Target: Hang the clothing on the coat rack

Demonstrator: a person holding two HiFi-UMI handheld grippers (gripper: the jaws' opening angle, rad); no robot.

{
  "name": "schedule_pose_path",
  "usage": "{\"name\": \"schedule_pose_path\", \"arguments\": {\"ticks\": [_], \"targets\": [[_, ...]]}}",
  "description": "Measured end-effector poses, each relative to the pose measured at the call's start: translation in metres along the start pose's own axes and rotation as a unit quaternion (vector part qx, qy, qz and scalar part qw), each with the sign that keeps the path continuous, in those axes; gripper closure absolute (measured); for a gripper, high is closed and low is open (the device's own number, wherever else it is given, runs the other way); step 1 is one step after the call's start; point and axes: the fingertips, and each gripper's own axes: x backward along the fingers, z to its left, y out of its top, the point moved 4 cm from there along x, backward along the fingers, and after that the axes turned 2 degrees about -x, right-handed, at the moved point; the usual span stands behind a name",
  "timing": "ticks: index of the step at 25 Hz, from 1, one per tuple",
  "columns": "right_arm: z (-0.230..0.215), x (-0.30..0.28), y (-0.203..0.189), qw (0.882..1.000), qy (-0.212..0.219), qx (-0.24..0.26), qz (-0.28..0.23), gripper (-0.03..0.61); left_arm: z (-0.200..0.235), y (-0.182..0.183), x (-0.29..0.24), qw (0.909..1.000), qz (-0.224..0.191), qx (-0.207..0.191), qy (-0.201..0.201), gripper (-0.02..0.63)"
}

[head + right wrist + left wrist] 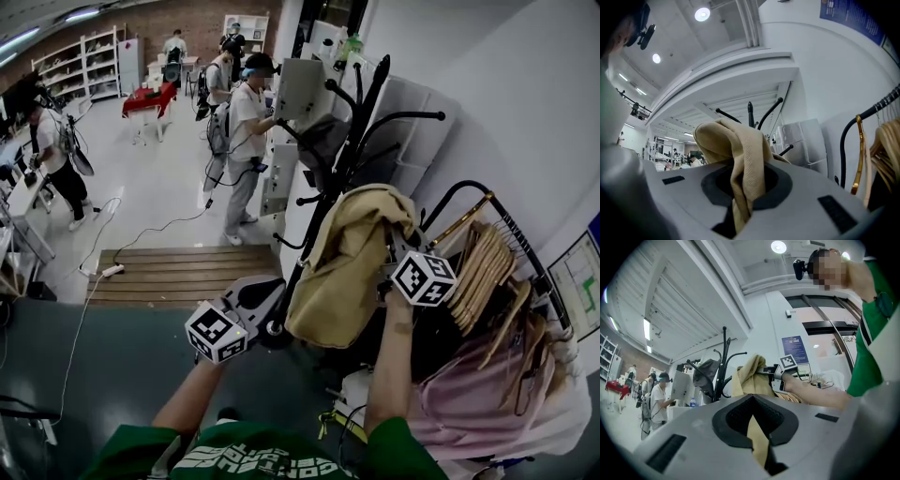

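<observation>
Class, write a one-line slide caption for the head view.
Left claw and right claw hold a tan garment up by the black coat rack.

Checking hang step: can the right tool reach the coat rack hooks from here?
Probably yes. The right tool, shut on the tan garment, is raised beside the coat rack; its view shows hooks just beyond, nothing between.

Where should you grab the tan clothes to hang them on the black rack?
Probably the bunched top fold of the tan garment, where the right gripper pinches it, coming from the side away from the coat rack. It hangs limp below, so the left gripper steadies its lower edge.
</observation>
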Motion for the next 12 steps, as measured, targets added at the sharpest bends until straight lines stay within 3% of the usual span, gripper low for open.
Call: {"name": "schedule_pose_path", "arguments": {"ticks": [12], "targets": [[-0.007,-0.028,-0.041,0.999,-0.003,-0.018,0.039,0.541,0.005,-0.004,0.002,1.0000,0.008,-0.004,-0.001,0.620]]}}
